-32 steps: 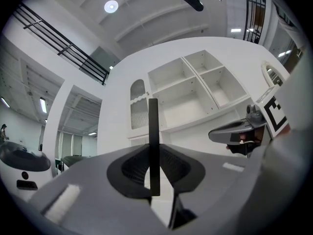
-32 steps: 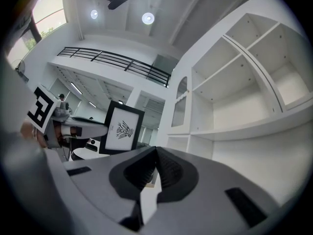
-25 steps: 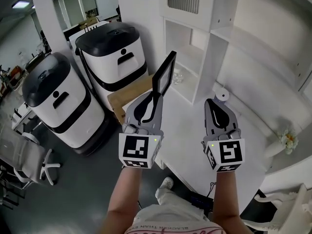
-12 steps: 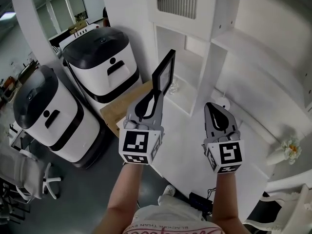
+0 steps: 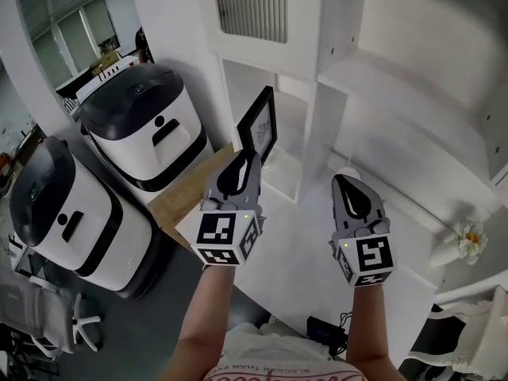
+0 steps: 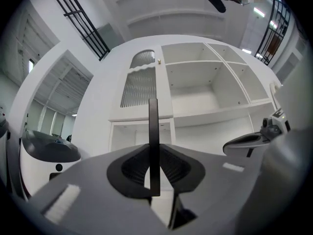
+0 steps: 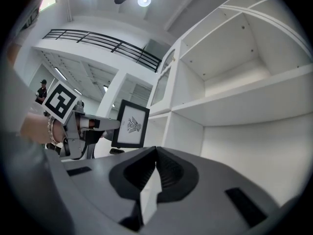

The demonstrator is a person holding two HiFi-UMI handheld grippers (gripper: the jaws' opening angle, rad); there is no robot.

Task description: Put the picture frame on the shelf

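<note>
A black picture frame [image 5: 259, 125] with a white print stands upright in my left gripper [image 5: 244, 163], which is shut on its lower edge. It hangs just in front of the low cubby [image 5: 279, 159] of the white shelf unit [image 5: 361, 74]. In the left gripper view the frame [image 6: 153, 131] shows edge-on between the jaws. The right gripper view shows the frame [image 7: 130, 124] from the front, held by the left gripper [image 7: 108, 125]. My right gripper [image 5: 350, 187] hovers over the white counter, shut with nothing in it.
Two white-and-black machines [image 5: 141, 129] [image 5: 59, 213] stand left of the shelf, and a brown board [image 5: 184, 203] lies beside them. A small white vase with flowers [image 5: 464, 235] is on the counter [image 5: 413, 236] at right. An office chair [image 5: 44, 324] sits at lower left.
Both grippers have come closer to the shelf unit. The frame has moved with the left gripper toward the low cubby and now shows more of its face.
</note>
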